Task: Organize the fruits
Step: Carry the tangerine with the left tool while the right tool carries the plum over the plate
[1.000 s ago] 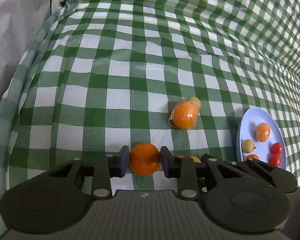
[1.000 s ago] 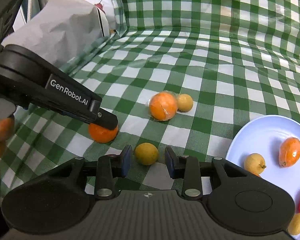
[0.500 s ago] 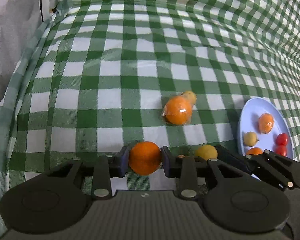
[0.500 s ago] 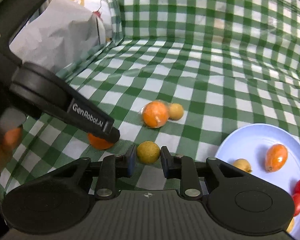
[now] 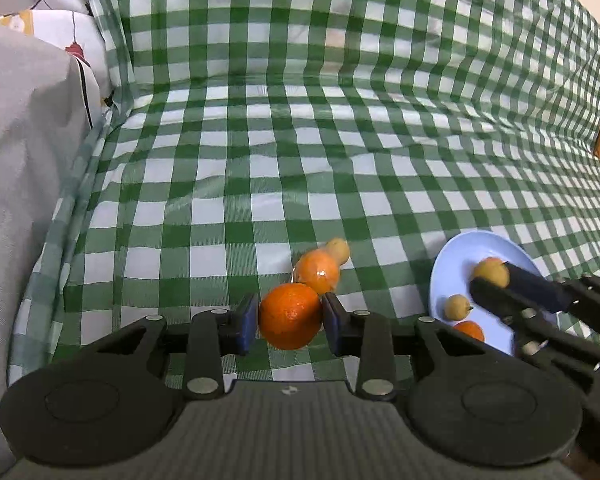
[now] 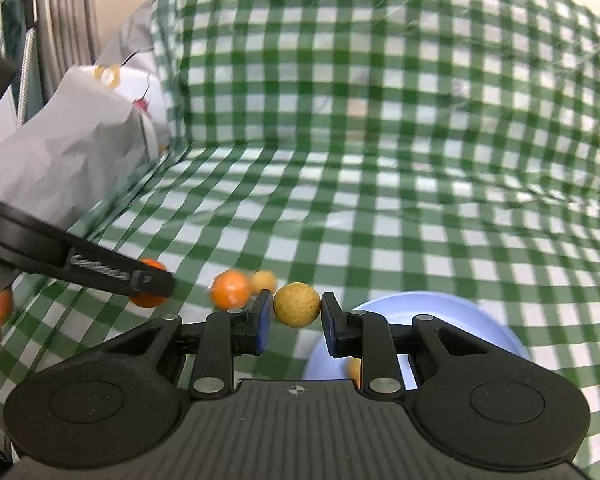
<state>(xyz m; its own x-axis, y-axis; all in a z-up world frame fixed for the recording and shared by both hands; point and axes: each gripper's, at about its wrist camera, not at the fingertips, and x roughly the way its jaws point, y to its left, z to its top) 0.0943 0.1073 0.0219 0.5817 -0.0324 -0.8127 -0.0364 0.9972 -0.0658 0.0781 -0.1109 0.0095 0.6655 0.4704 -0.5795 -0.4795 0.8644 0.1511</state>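
Both claws loaded. Left gripper [image 5: 290, 317] clenched on orange [image 5: 290, 315], carried clear of the checked cloth [image 5: 260, 152]. Right gripper [image 6: 292, 312] clenched on yellow fruit [image 6: 297, 304], over the near edge of the blue plate [image 6: 452, 306]. Plate lies right of the left claw, so right hand nearer: probably drops first, left follows rightward. Round fruit, no long axis to align. On plate already: small yellow fruit [image 5: 457, 306], orange piece [image 5: 469, 329]. Wrapped orange [image 5: 319, 271] and small tan fruit [image 5: 338, 249] touching, left on cloth between the left claw and the plate. Obstacle: right gripper occupies plate airspace; risk of clash if both converge. Grey bag [image 5: 28, 152] far left, irrelevant.
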